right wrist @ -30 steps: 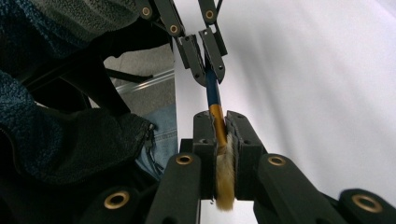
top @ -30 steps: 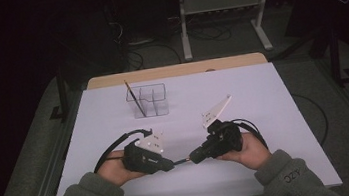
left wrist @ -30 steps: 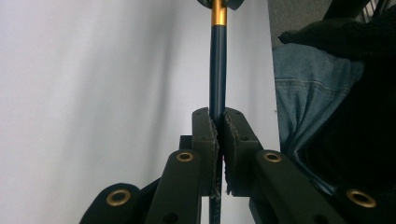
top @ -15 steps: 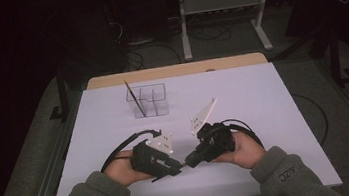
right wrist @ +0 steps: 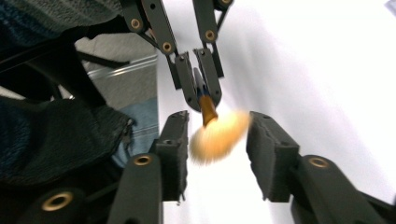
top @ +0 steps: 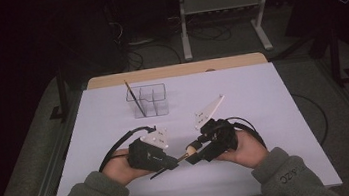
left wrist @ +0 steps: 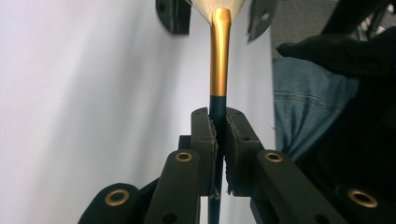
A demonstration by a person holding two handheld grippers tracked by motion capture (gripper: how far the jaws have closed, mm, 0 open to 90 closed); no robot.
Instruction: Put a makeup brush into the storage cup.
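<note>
Left gripper view has the left gripper clamped tight on the dark handle of a makeup brush, gold ferrule sticking out past the pads. Over at the right gripper, the jaws have just been opening, so they're apart now with the fluffy bristles sitting between them, barely touching if at all. Under both is a white table; beyond the fingers, a clear organizer. Further out, dark room, grey floor.

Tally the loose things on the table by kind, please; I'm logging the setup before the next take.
Makeup brush: 1
Thin stick in the organiser: 1
Clear organiser: 1
Total: 3
</note>
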